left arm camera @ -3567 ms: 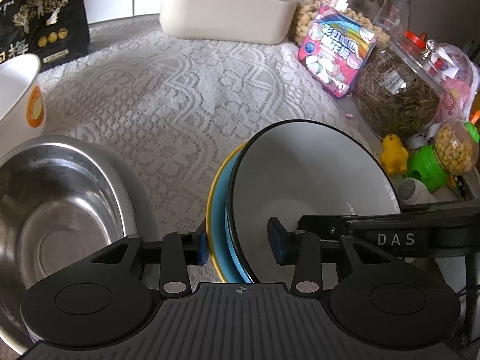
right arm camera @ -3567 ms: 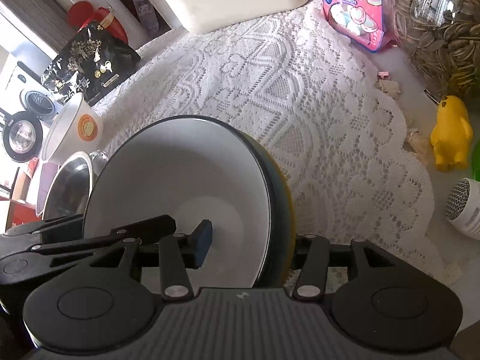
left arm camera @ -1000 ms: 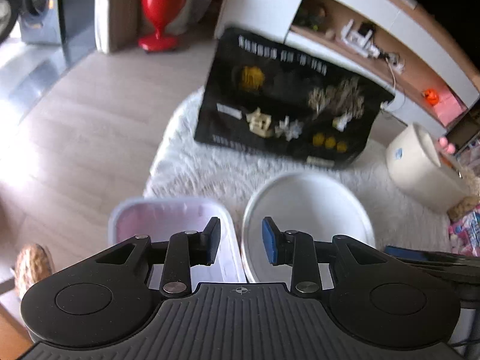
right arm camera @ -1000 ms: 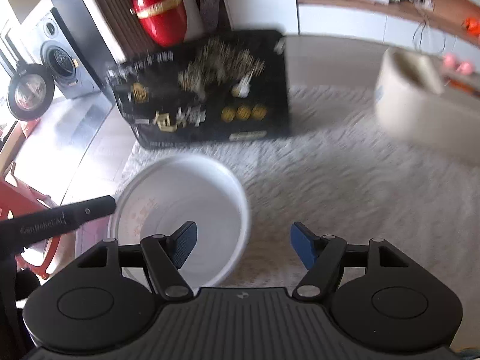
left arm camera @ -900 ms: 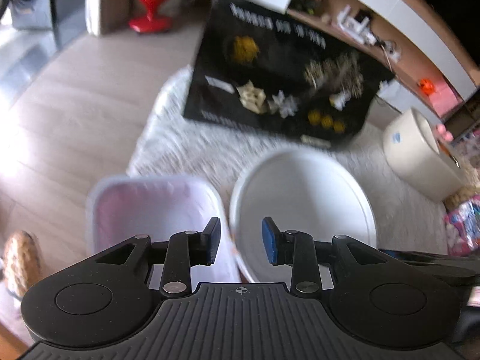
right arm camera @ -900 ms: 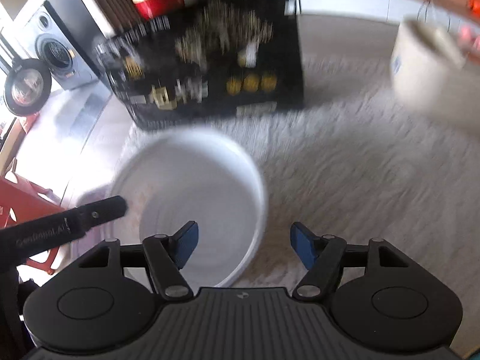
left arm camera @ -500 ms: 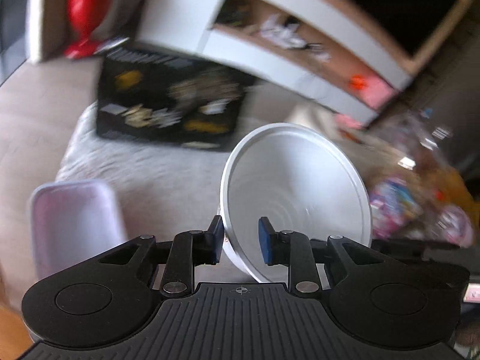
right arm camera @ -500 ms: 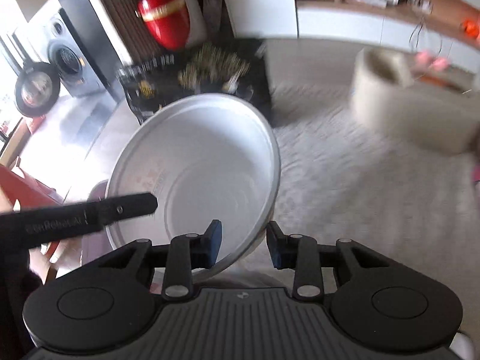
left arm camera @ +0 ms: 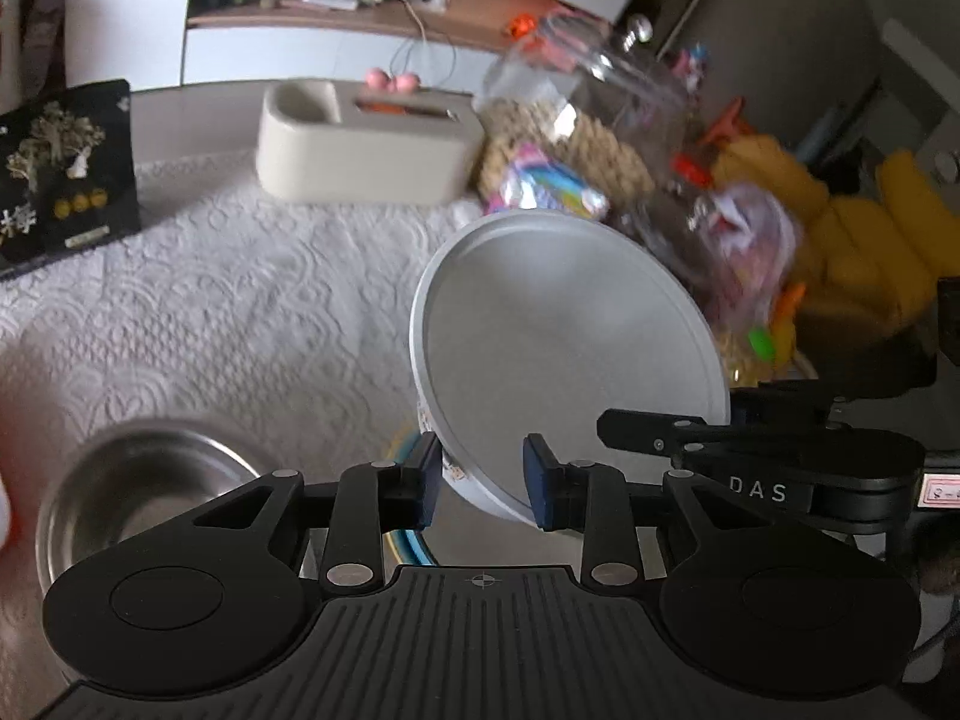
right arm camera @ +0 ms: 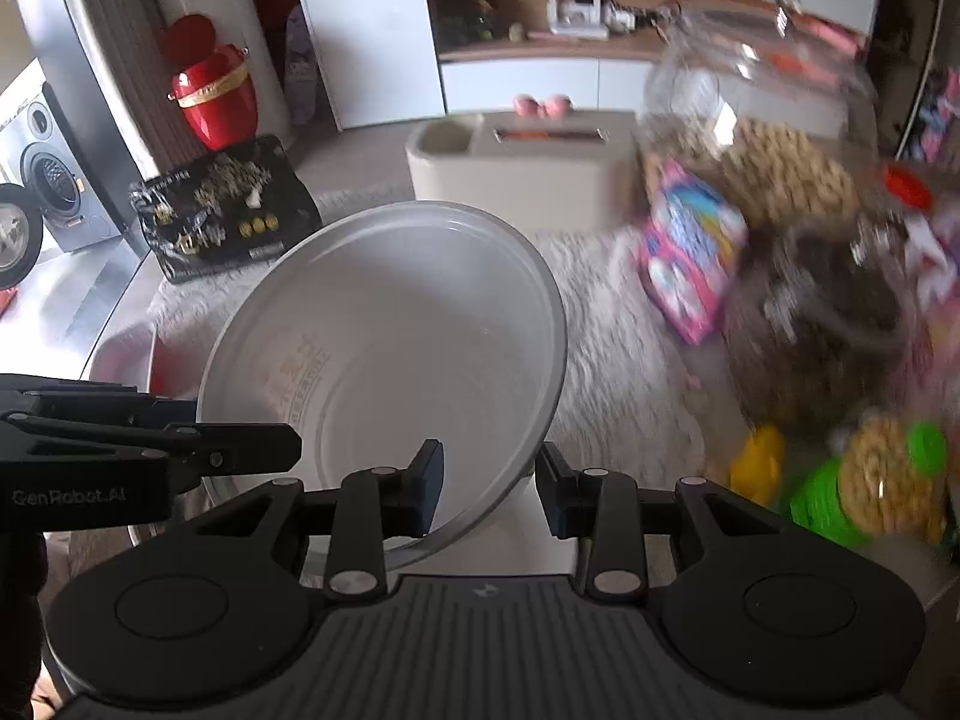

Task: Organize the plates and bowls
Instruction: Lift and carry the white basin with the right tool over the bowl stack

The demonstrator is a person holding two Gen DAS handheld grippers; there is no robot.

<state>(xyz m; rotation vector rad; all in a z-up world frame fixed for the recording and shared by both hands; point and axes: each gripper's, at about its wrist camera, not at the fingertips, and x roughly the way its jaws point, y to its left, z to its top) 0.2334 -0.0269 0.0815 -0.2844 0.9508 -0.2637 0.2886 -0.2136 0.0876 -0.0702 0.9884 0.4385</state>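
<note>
Tilting white bowl (right arm camera: 384, 336), faint gold print.

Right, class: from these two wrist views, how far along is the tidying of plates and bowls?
Done: dishes with yellow and blue rims sit nested on the lace cloth. In hand: the white bowl, tilted, its rim held by the right gripper and the left gripper, whose jaws are opening around it. Left: setting it down, probably on that stack; the steel bowl stands apart.

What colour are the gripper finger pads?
Blue pads, clearest in the left wrist view.
</note>
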